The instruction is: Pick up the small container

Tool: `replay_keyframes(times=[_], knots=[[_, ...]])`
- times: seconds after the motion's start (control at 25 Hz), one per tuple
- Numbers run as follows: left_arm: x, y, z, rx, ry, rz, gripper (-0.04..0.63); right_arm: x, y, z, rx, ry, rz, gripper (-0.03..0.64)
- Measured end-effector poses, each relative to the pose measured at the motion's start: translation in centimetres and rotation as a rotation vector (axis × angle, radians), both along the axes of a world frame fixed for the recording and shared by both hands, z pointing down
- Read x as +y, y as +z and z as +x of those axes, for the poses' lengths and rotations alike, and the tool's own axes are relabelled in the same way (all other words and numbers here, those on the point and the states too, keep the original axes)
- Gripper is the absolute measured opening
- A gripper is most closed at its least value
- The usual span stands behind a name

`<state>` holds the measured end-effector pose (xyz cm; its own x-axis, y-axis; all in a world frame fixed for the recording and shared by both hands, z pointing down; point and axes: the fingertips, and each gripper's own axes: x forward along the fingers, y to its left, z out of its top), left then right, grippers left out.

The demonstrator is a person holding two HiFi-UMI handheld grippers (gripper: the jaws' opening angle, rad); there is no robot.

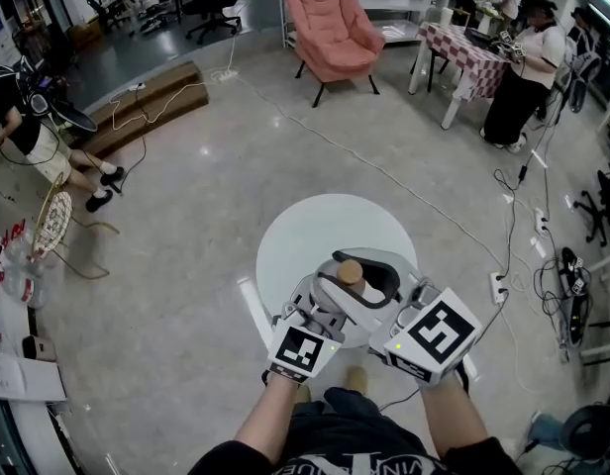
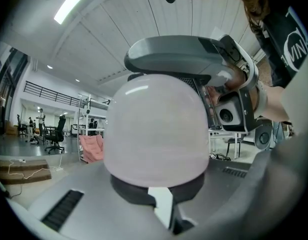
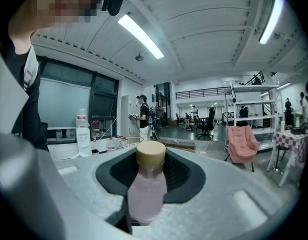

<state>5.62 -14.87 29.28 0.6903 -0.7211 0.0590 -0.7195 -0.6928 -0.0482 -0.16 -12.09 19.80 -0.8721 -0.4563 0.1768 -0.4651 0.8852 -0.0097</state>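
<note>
The small container (image 1: 351,271) is a pale pink bottle with a tan cap, held above the white round table (image 1: 300,236). My right gripper (image 1: 372,287) is shut on it; in the right gripper view the bottle (image 3: 146,194) stands upright between the grey jaws, cap (image 3: 151,153) on top. My left gripper (image 1: 327,305) is shut with nothing in it, close against the bottle's side. In the left gripper view the bottle's pink body (image 2: 156,134) fills the middle just beyond the closed jaws of the left gripper (image 2: 164,206), and the right gripper (image 2: 186,56) reaches over it.
A pink armchair (image 1: 330,33) stands at the back. Cables and a power strip (image 1: 498,287) lie on the floor to the right. A person (image 1: 523,77) stands by a checked table (image 1: 463,52) at back right; another sits at far left (image 1: 33,132).
</note>
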Motion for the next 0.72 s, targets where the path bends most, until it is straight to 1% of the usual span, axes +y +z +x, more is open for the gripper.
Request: replay_keyframes(times=[0.44,0.72], knots=[[0.1,-1.8,0.3,0.007,0.000,0.022,0.020,0.3,-1.8,0.2,0.004,0.003,0.025,0.127],[0.4,-1.8,0.1,0.021,0.010,0.022,0.020,0.6,-1.5,-0.2,0.025,0.007,0.021,0.127]])
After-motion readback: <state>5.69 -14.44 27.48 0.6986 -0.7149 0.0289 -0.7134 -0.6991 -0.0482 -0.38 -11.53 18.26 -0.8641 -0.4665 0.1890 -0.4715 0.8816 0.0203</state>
